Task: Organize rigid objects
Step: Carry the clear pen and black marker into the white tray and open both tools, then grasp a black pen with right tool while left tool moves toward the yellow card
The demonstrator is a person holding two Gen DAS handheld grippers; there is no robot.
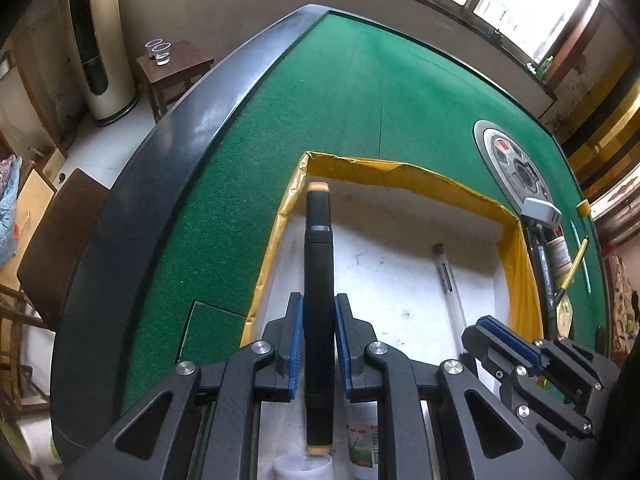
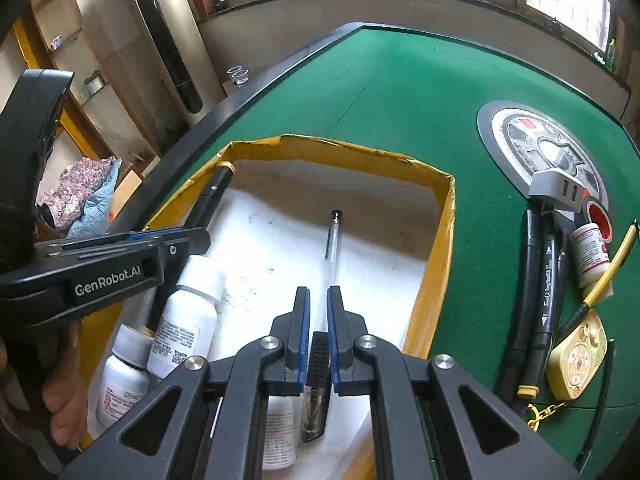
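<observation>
Left tongs (image 1: pixel 318 344) pinch a black marker (image 1: pixel 318 280) over the yellow-rimmed box (image 1: pixel 400 172) (white bottles (image 2: pixel 188 312) lie inside); right tongs (image 2: pixel 318 340) clamp a clear pen (image 2: pixel 334 248) there, on the green table (image 1: pixel 340 112).

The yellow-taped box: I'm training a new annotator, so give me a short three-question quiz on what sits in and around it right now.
1. True or false: the left tongs are closed on a black marker over the yellow-taped box.
2. Multiple choice: the clear pen lies A) on the green felt, B) on the box floor, C) on the round control panel.
3. Fill in: beside the box, on the felt, the black markers lie next to a white ______.

Key: 1 true; 2 B; 3 bottle.
</observation>
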